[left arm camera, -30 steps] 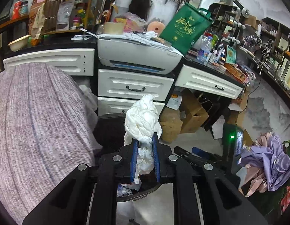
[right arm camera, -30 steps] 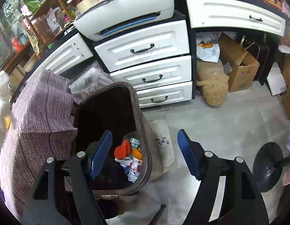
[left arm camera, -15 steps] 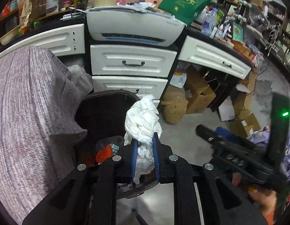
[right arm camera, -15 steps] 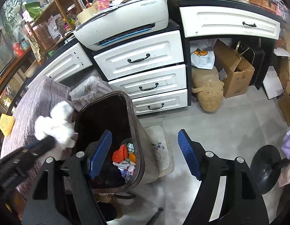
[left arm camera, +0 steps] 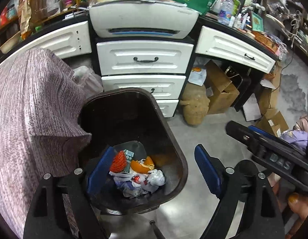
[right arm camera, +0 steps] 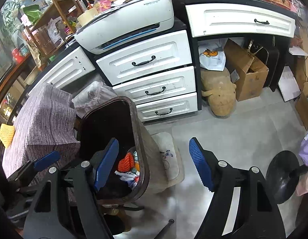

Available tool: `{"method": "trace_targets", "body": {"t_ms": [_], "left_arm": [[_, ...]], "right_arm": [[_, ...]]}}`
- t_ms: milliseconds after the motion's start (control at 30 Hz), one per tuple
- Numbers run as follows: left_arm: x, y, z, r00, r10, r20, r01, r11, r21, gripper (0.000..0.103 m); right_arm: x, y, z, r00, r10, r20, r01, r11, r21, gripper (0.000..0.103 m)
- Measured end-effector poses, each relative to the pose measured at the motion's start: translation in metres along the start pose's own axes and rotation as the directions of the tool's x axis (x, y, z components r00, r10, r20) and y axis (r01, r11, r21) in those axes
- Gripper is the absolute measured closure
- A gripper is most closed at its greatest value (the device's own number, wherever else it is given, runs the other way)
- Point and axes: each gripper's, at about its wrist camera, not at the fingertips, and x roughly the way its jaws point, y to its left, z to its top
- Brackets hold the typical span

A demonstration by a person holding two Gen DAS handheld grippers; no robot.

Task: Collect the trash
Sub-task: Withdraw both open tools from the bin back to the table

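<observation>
Trash (left arm camera: 137, 171) lies at the bottom of the bin (left arm camera: 180, 155). Left gripper (left arm camera: 154, 169) hangs over the bin, jaws spread, empty; right gripper (right arm camera: 154, 161) beside its rim, likewise empty. Lift clear before seeking more.

The trash bin (left arm camera: 174, 139) stands before the drawers (left arm camera: 144, 59), the printer (left arm camera: 142, 20) on top — a cloth-draped table (left arm camera: 34, 109) left, boxes (left arm camera: 219, 91) right, trash (left arm camera: 138, 171) inside.
</observation>
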Motion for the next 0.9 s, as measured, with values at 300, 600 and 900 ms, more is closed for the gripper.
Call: {"method": "trace_targets", "body": {"t_ms": [300,600,900], "left_arm": [[-0.058,0.012,0.001,0.996,-0.030,0.088,0.029,0.999,0.017,0.011],[-0.110,0.066,-0.001,0.984,0.047,0.169,-0.039,0.998,-0.050,0.006],[-0.161,0.145,-0.021,0.970,0.132,0.206,-0.092,0.978,-0.189,0.006]], "right_arm": [[0.004,0.028,0.004,0.999,0.043,0.002,-0.043,0.998,-0.046,0.030],[0.002,0.111,0.011,0.984,0.180,-0.010,-0.179,0.966,-0.185,0.022],[-0.007,0.205,0.013,0.953,0.302,-0.037,-0.296,0.891,-0.345,0.020]]}}
